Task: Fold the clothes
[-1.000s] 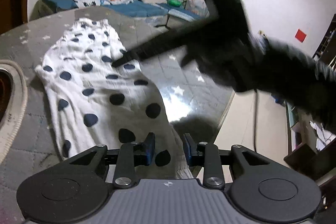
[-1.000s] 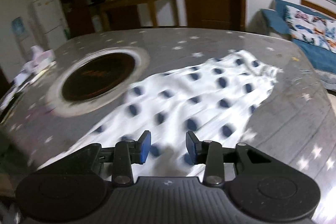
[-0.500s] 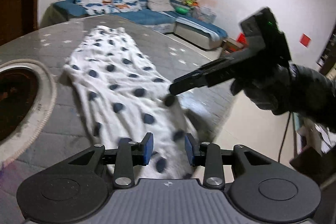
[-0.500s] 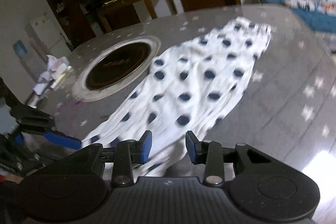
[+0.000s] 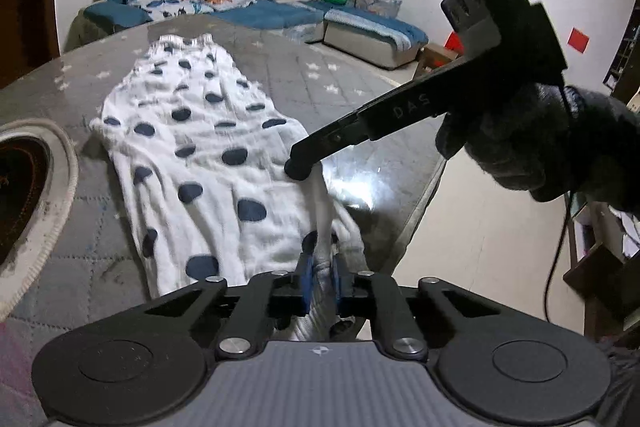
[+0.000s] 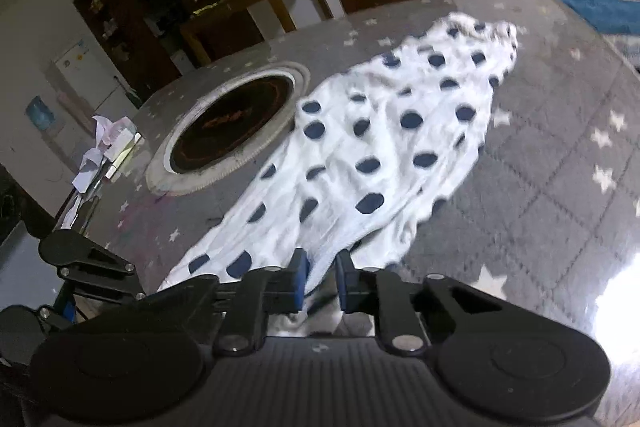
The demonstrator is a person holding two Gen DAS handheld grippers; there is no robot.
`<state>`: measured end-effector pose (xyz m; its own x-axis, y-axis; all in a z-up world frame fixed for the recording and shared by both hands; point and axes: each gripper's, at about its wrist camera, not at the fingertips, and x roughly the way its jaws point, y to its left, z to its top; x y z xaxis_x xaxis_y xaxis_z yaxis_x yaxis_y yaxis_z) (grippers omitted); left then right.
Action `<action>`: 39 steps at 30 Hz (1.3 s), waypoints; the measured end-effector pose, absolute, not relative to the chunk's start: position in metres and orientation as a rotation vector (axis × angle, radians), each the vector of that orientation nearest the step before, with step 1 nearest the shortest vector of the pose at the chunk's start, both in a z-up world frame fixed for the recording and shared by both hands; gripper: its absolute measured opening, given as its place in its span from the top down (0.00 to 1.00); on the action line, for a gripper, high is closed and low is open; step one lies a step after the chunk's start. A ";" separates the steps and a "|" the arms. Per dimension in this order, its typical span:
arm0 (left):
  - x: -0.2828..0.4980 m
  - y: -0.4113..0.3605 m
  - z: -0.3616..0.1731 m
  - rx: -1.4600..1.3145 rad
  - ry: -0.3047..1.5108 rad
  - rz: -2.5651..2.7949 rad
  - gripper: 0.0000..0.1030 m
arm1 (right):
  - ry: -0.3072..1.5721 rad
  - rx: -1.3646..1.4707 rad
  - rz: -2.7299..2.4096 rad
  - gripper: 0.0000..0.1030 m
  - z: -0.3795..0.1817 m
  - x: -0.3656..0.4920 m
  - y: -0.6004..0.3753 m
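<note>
Jaws of both the left gripper [image 5: 320, 277] and right gripper [image 6: 322, 281] are clamped on the near hem of the white cloth garment with navy polka dots [image 5: 200, 155], which lies lengthwise on the grey star-patterned counter [image 5: 340, 83]. For a clean fold, both should likely lift evenly and carry the hem toward the far end.

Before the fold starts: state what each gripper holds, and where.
Both pinch the polka-dot garment: the left gripper and the right gripper each grip its near edge, close to the table's edge.
</note>
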<state>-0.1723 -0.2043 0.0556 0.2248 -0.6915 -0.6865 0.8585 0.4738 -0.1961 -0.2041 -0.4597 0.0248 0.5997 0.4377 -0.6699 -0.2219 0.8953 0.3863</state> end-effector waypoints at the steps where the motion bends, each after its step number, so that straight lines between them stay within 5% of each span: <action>1: -0.171 -0.203 0.061 0.229 0.796 -1.090 0.91 | 0.830 0.272 0.390 0.92 0.029 -0.204 -0.459; 12: -0.158 -0.231 0.055 0.149 0.854 -1.150 0.88 | 0.784 0.269 0.338 0.94 0.033 -0.190 -0.472; 20: -0.159 -0.236 0.048 0.190 0.866 -1.186 0.83 | 0.794 0.342 0.282 0.84 0.024 -0.187 -0.504; 39: -0.141 -0.245 0.039 0.174 0.917 -1.205 0.81 | 0.790 0.256 0.148 0.85 -0.007 -0.081 -0.520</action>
